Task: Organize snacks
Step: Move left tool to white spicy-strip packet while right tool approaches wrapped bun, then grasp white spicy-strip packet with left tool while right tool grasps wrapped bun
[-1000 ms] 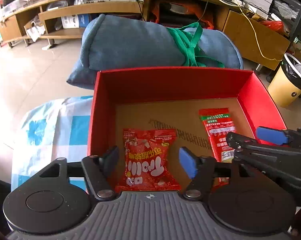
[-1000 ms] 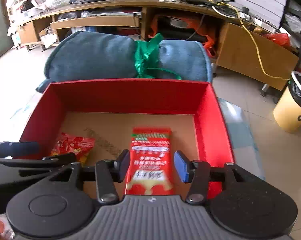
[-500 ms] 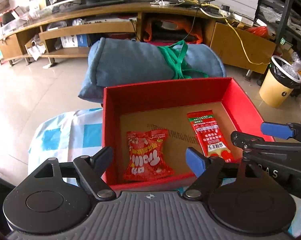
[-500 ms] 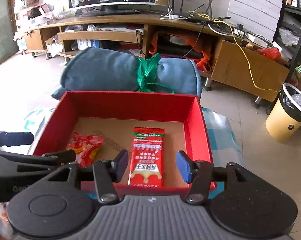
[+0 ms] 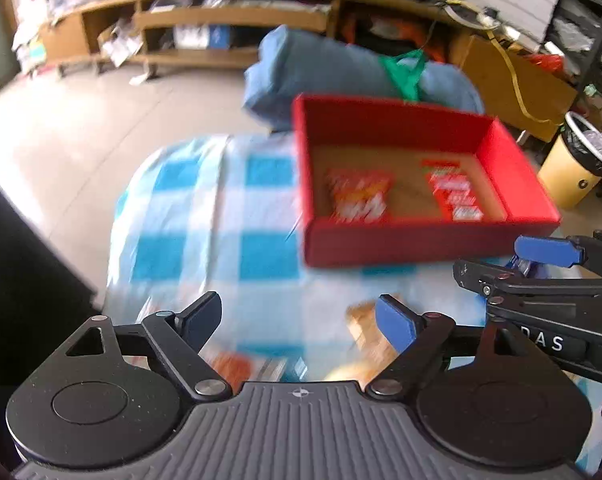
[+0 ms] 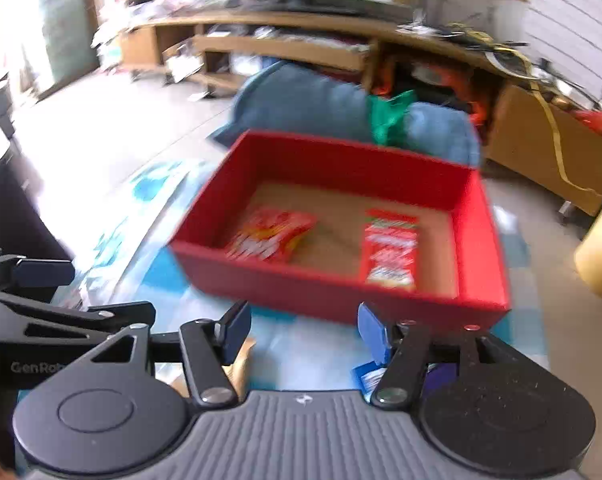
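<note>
Sitting inside the red box (image 5: 421, 236) are two snack packets: a crinkly red-and-orange bag (image 5: 359, 196) on the left half of the brown floor and a flat red sachet (image 5: 453, 194) with a green top edge on the right half, apart from each other. From the right wrist I see both again, the bag (image 6: 271, 234) near the left wall and the sachet (image 6: 389, 248) nearer the right wall of the box (image 6: 333, 296). That box rests on a blue-and-white checked cloth (image 5: 189, 216), with a rolled blue bundle (image 5: 321, 68) tied in green strap just behind it.

My left gripper (image 5: 301, 320) has just been widening; its jaws stand well apart over the cloth with nothing between the pads. Blurred orange and tan wrappers (image 5: 369, 336) lie on the cloth under it. My right gripper (image 6: 303, 332) has also just been spreading; its jaws are apart and empty, near the box's front wall. A blue-and-white wrapper (image 6: 367, 378) lies beneath its right finger.
</note>
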Motion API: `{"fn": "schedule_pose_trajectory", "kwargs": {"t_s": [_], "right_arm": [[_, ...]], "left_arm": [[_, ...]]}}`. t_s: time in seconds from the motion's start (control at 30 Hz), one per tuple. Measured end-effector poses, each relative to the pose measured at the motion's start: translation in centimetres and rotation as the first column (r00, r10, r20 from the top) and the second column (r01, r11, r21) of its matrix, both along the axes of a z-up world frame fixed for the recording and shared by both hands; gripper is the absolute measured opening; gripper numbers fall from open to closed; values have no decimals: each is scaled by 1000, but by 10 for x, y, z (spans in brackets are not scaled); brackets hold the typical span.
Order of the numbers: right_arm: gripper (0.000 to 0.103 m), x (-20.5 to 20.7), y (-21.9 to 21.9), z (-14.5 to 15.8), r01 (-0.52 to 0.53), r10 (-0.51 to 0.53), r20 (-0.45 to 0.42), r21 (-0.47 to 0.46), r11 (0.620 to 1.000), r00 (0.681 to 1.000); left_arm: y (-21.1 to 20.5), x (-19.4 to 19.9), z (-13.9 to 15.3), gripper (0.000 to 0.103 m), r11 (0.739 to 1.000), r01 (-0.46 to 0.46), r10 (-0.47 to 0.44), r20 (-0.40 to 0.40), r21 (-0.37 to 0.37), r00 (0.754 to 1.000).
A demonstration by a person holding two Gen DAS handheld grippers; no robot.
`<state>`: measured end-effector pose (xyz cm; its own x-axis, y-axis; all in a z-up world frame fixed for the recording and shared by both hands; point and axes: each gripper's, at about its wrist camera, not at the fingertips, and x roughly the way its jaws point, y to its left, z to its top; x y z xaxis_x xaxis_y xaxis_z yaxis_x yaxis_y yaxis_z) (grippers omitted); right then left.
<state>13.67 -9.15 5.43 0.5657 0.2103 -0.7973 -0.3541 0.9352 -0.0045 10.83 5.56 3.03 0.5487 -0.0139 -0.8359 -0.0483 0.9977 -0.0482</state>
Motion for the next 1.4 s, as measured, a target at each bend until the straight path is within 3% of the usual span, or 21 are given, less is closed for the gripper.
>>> {"fn": "schedule_pose_trajectory", "kwargs": {"t_s": [0.37,0.7,0.83,0.93,1.03,1.17,1.4], "right_arm": [[59,-21,45,-22,-171,168,-56,-54,984,984],[60,-15,41,-27,-159,153,-83,-74,984,985],[60,-10,34,-25,-139,135,-87,-46,989,987],[60,-6,33,-25,-130,127,-95,-33,991,987],[60,-4,34,-25,-135,132,-96,-32,990,987],[60,-1,37,-28,-147,143,-106,-34,988,984],[60,2,43,-36,-168,159,-132,-60,984,978]], "left_arm": [[38,-39,-17,89,991,-133,133,-76,2,988],[63,-41,-33,89,963,-251,233,-171,-94,957],[75,-31,-38,89,930,-327,290,-212,-170,933],[82,-21,-44,89,894,-407,362,-236,-187,902],[82,-11,-50,90,873,-459,411,-256,-164,875],[75,2,-56,91,866,-490,450,-267,-103,852],[71,7,-66,91,861,-502,466,-272,-82,842]]}}
